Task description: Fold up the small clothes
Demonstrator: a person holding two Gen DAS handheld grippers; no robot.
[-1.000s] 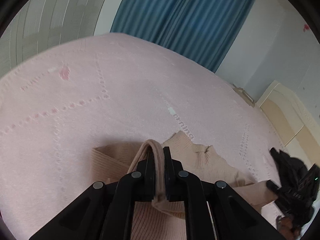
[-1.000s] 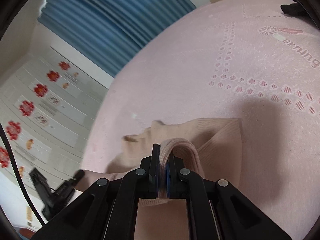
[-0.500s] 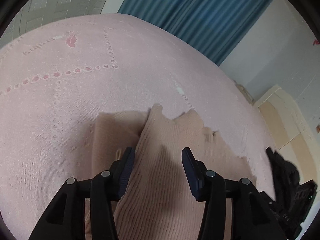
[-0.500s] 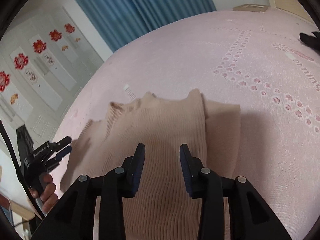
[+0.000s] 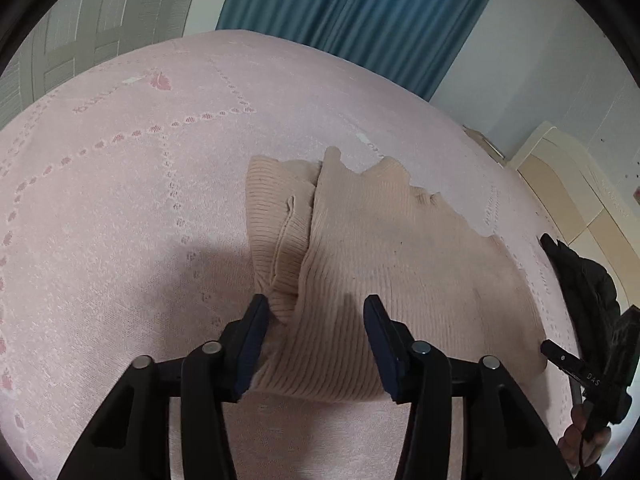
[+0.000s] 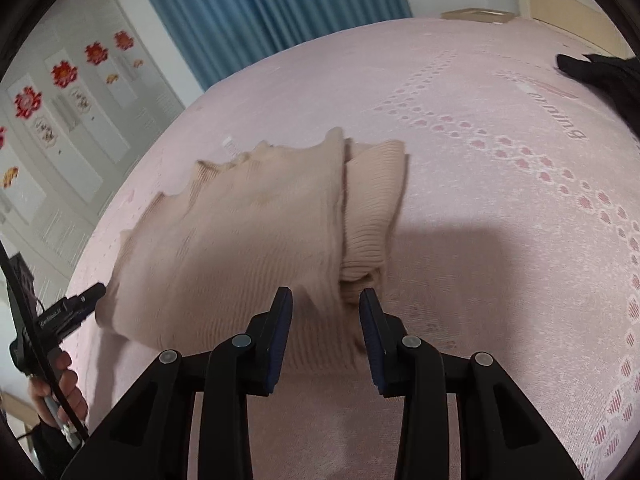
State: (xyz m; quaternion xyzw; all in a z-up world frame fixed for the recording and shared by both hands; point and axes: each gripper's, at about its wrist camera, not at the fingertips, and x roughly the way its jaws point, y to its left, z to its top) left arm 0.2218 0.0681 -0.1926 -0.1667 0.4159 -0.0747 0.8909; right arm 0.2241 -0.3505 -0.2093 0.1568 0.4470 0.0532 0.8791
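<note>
A beige ribbed knit garment (image 5: 380, 248) lies folded on the pink bedspread (image 5: 120, 200), one layer laid over another that sticks out at one side. My left gripper (image 5: 316, 340) is open, its jaws straddling the near folded edge, holding nothing. In the right wrist view the same garment (image 6: 248, 232) lies flat, and my right gripper (image 6: 326, 332) is open over its near edge, empty. The right gripper also shows at the left view's far right (image 5: 576, 364), and the left gripper at the right view's far left (image 6: 68, 312).
A black garment (image 5: 588, 280) lies at the bed's edge, also in the right wrist view (image 6: 600, 76). Blue curtains (image 5: 360, 12) hang behind the bed. A cream cabinet (image 5: 572, 184) stands beside it. A wardrobe with red flower stickers (image 6: 64, 76) lines one wall.
Both grippers were shut on the lifted garment edge; they opened and dropped it, and have pulled back. The garment now lies folded flat.
</note>
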